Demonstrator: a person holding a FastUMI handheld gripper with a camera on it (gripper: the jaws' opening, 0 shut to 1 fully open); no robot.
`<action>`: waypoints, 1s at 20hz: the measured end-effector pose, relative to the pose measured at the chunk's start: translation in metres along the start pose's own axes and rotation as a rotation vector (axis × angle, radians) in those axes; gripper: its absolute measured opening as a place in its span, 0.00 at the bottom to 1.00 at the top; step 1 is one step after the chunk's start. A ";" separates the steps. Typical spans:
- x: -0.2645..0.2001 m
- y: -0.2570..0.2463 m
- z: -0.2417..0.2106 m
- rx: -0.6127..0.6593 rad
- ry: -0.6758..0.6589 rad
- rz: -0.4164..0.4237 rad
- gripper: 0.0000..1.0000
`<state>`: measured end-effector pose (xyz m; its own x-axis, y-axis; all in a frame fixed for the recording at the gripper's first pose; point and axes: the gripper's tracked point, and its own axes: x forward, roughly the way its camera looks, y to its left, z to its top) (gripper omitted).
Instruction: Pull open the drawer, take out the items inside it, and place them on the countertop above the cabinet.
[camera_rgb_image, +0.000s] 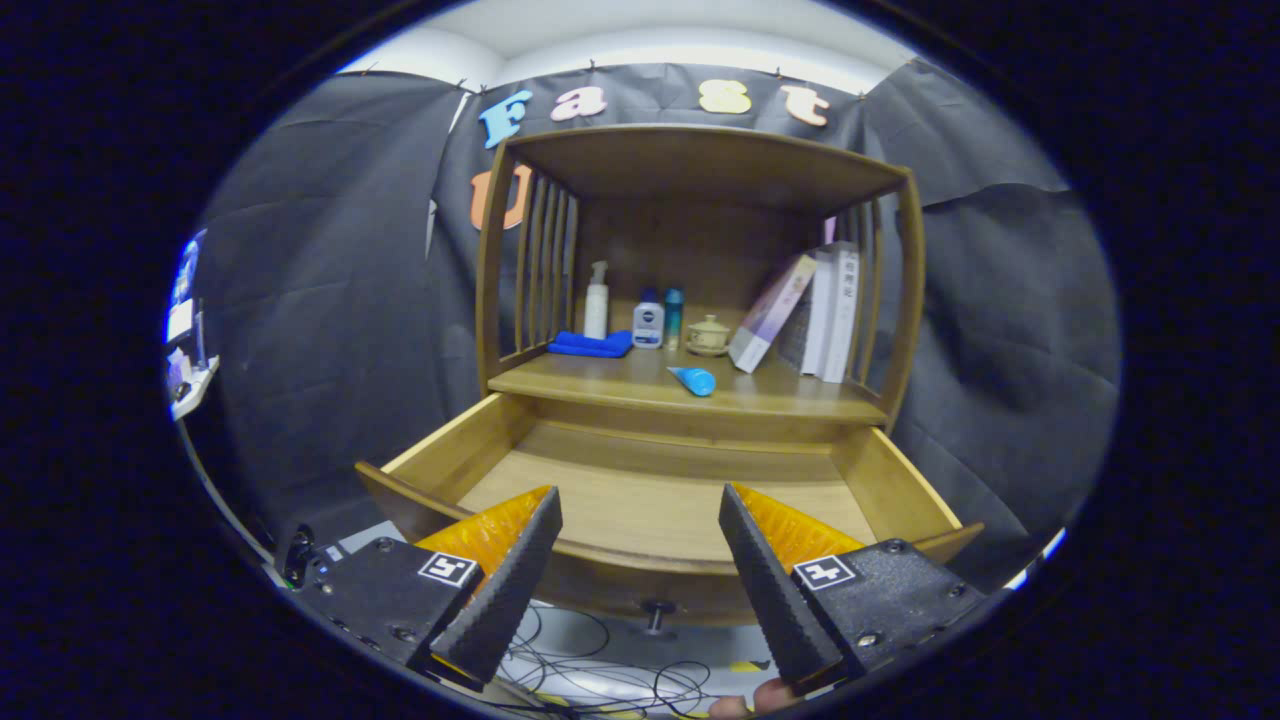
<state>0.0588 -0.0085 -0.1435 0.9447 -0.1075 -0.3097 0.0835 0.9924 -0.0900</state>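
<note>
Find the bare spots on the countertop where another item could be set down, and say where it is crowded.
Bare: the countertop's front strip either side of the blue tube. Crowded: the back row, from blue cloth and bottles to books. The tongs hang open before the drawer.

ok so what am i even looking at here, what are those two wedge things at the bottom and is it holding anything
Those two wedges are the fingers of a hand-held gripper, a two-finger tool that a person carries. The camera rides on the gripper and looks forward along the fingers, which is why the picture is round and bulging. The fingers are spread apart with nothing between them.

Just beyond them is a wooden cabinet with its drawer pulled open; the part of the drawer floor in view is bare. Under the drawer front you can see its knob.

On the countertop above lie a blue tube and a folded blue cloth, with a white pump bottle, two small bottles, a lidded cup and some books.
</note>
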 end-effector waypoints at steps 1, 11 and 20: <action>-0.003 0.001 -0.009 0.016 -0.014 -0.013 1.00; 0.002 -0.003 -0.077 0.025 -0.064 -0.068 1.00; 0.031 -0.003 -0.114 0.070 -0.034 -0.072 1.00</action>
<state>0.0520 -0.0218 -0.2604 0.9456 -0.1780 -0.2722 0.1725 0.9840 -0.0440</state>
